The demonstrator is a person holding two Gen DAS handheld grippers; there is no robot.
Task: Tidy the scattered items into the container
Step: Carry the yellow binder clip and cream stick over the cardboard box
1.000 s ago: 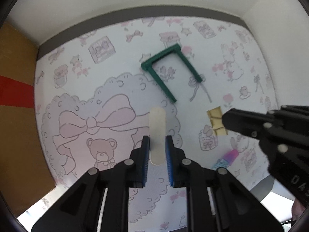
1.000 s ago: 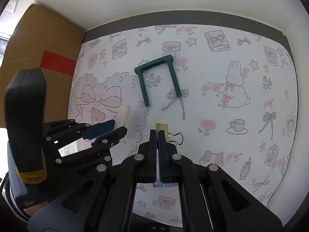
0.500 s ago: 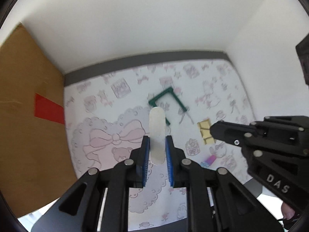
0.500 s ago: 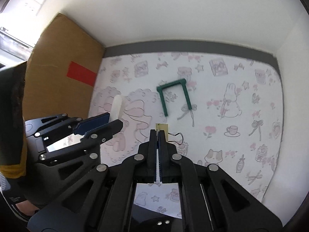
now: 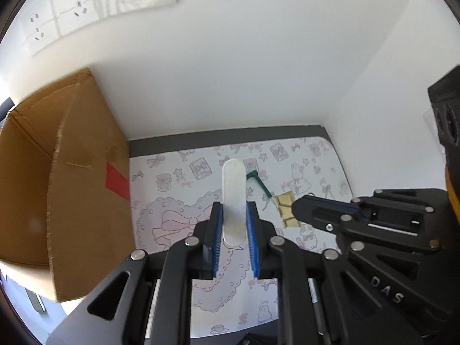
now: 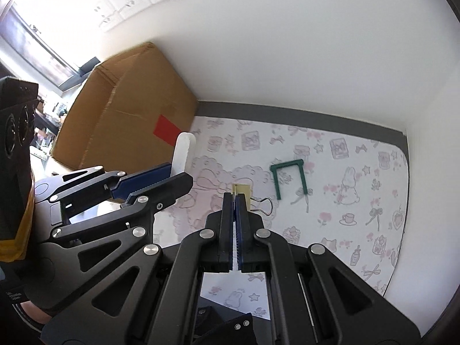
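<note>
My left gripper (image 5: 233,215) is shut on a flat white oblong piece (image 5: 233,189), held high above the patterned mat; it also shows in the right wrist view (image 6: 182,155). My right gripper (image 6: 235,201) is shut on a yellow binder clip (image 6: 243,191) with wire handles, seen from the left wrist view (image 5: 286,205) too. A green U-shaped bracket (image 6: 287,179) lies on the mat. The open cardboard box (image 5: 57,189) with red tape stands at the left; it also shows in the right wrist view (image 6: 126,109).
The pink-patterned mat (image 6: 359,201) covers the table, bounded by white walls behind and to the right. A small pink item (image 5: 301,247) lies on the mat below the right gripper. Wall sockets (image 5: 57,14) sit high on the back wall.
Both grippers have risen well above the mat with their items. The box opening and the wall have come into view at the left.
</note>
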